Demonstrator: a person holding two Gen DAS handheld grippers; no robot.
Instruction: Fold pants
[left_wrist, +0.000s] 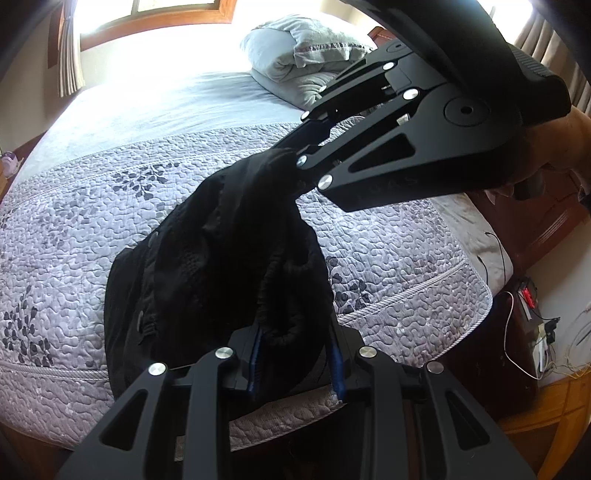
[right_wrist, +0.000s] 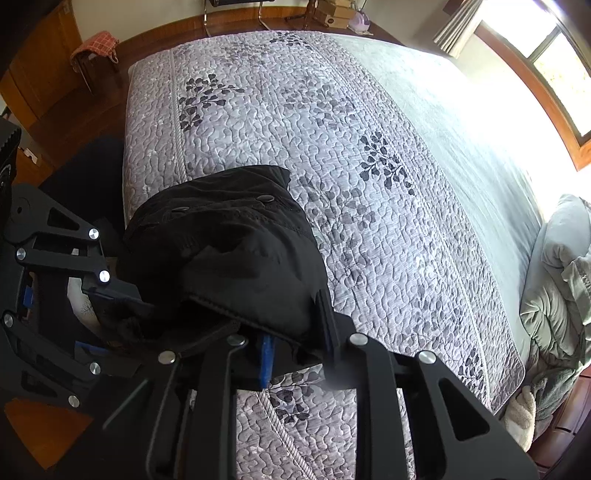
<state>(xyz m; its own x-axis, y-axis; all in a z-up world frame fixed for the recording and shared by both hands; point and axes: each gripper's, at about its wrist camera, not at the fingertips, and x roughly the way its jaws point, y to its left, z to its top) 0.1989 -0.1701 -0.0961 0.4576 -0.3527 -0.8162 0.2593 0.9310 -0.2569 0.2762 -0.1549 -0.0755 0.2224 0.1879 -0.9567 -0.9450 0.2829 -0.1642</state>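
Note:
Black pants (left_wrist: 207, 258) hang bunched between my two grippers, just above the near edge of the bed. In the left wrist view my left gripper (left_wrist: 295, 350) is shut on a gathered fold of the waistband, with blue pads (left_wrist: 338, 369) on either side of the cloth. My right gripper (left_wrist: 295, 155) comes in from the upper right and pinches the pants' upper end. In the right wrist view the right gripper (right_wrist: 295, 339) is shut on a hem of the pants (right_wrist: 229, 236), whose buttons show on top. The left gripper (right_wrist: 122, 295) holds the cloth at the left.
A grey quilted bedspread (left_wrist: 92, 203) with leaf prints covers the bed (right_wrist: 332, 129). Folded grey bedding and a pillow (left_wrist: 295, 55) lie at the head. A stool (right_wrist: 94, 48) stands on the wood floor beyond the bed. A dark nightstand with cables (left_wrist: 528, 314) stands beside the bed.

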